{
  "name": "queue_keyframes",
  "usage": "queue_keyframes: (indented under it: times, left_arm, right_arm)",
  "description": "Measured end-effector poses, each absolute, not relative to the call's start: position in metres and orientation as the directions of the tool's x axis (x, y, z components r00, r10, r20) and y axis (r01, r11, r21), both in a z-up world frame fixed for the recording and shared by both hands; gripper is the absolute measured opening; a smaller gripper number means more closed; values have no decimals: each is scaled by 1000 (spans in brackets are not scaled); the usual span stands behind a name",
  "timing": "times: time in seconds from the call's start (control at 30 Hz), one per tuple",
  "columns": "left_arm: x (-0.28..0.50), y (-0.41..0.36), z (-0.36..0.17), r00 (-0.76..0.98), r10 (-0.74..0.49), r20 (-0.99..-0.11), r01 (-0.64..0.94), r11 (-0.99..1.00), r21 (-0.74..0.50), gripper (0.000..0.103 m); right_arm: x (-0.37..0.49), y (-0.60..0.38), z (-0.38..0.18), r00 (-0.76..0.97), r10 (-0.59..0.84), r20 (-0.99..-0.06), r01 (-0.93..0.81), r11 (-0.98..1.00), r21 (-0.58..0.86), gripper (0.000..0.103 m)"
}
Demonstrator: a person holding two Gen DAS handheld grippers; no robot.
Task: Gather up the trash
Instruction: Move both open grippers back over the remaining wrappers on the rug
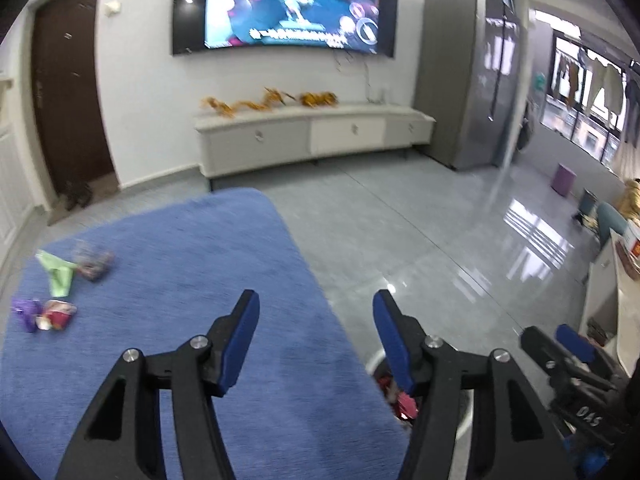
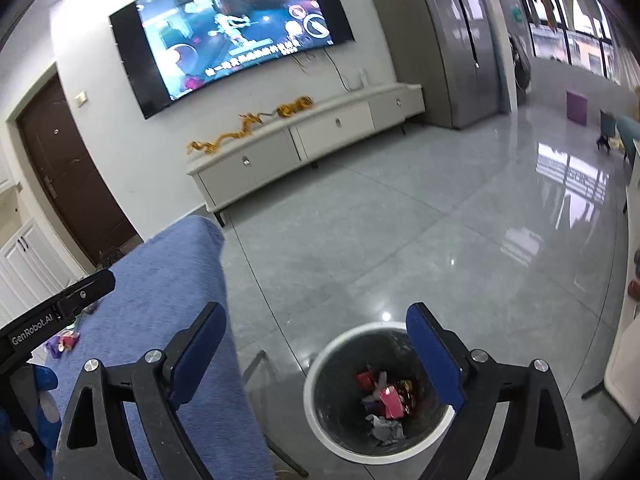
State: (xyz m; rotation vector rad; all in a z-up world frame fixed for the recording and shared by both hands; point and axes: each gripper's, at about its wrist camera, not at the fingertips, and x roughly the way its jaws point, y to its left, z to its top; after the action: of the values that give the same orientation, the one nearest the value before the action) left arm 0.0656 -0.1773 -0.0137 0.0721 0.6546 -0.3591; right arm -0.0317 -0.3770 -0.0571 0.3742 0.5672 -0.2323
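Note:
Several wrappers lie at the far left of the blue-covered table (image 1: 200, 280): a green one (image 1: 60, 274), a dark patterned one (image 1: 94, 264), a purple one (image 1: 26, 312) and a red-white one (image 1: 58, 314). My left gripper (image 1: 316, 308) is open and empty above the table's right edge. My right gripper (image 2: 316, 320) is open and empty above a white-rimmed bin (image 2: 320, 360) on the floor, which holds red, pink and grey wrappers (image 2: 386, 400). The bin's trash also peeks out beside the left gripper's right finger (image 1: 402, 398).
A white TV cabinet (image 1: 312, 136) stands against the far wall under a wall TV (image 1: 288, 4). A grey fridge (image 1: 468, 76) is at the right. Glossy tiled floor (image 2: 400, 220) lies beyond the table. A white counter (image 1: 624, 300) is at the far right.

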Motion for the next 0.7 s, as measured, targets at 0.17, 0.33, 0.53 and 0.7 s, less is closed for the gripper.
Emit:
queue_keyframes:
  times: [0.17, 0.33, 0.53, 0.7]
  left_arm:
    - [53, -145, 6, 797, -269, -541, 295, 955, -40, 57]
    - [41, -118, 22, 827, -256, -500, 273, 961, -41, 58]
    - [28, -85, 34, 852, -232, -469, 237, 970, -48, 58]
    - [17, -56, 43, 879, -196, -434, 194, 980, -51, 58]
  right_arm:
    - [-36, -357, -39, 838, -121, -532, 298, 918, 261, 99]
    - [-37, -338, -27, 840, -139, -525, 294, 929, 226, 100]
    - [-42, -310, -12, 857, -130, -499, 256, 947, 193, 101]
    - [-49, -286, 6, 883, -131, -451, 223, 962, 158, 103]
